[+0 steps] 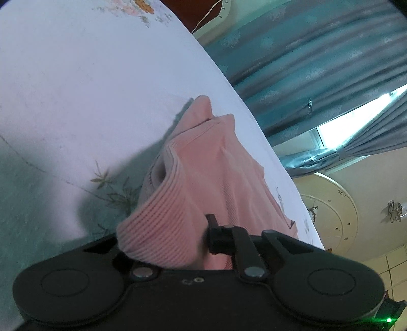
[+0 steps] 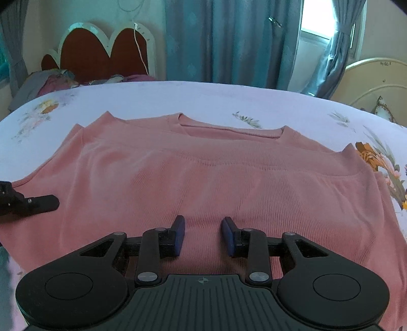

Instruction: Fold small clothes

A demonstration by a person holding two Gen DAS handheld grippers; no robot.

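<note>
Grab step for a fold: left gripper (image 1: pixel 203 239) was clamped on the pink top's (image 2: pixel 203 165) edge on the floral sheet (image 2: pixel 178 96), right gripper (image 2: pixel 203 235) stood open over its hem, needing to close before lifting; nothing blocked the way.

**One garment, two grippers, one bed**

One pink ribbed top (image 2: pixel 203 173) lies on the one floral bedsheet (image 2: pixel 229 101). Two grippers are in view: the right gripper (image 2: pixel 203 236), with two blue-padded fingers (image 2: pixel 180 229), and the left gripper (image 2: pixel 30 202) at the top's edge. Behind stand one scalloped red headboard (image 2: pixel 101 53), two teal curtain panels (image 2: pixel 229 40), one bright window (image 2: pixel 315 23) and one white cord (image 2: pixel 141 51). A single heap of bedding (image 2: pixel 51 81) sits by the headboard.
</note>
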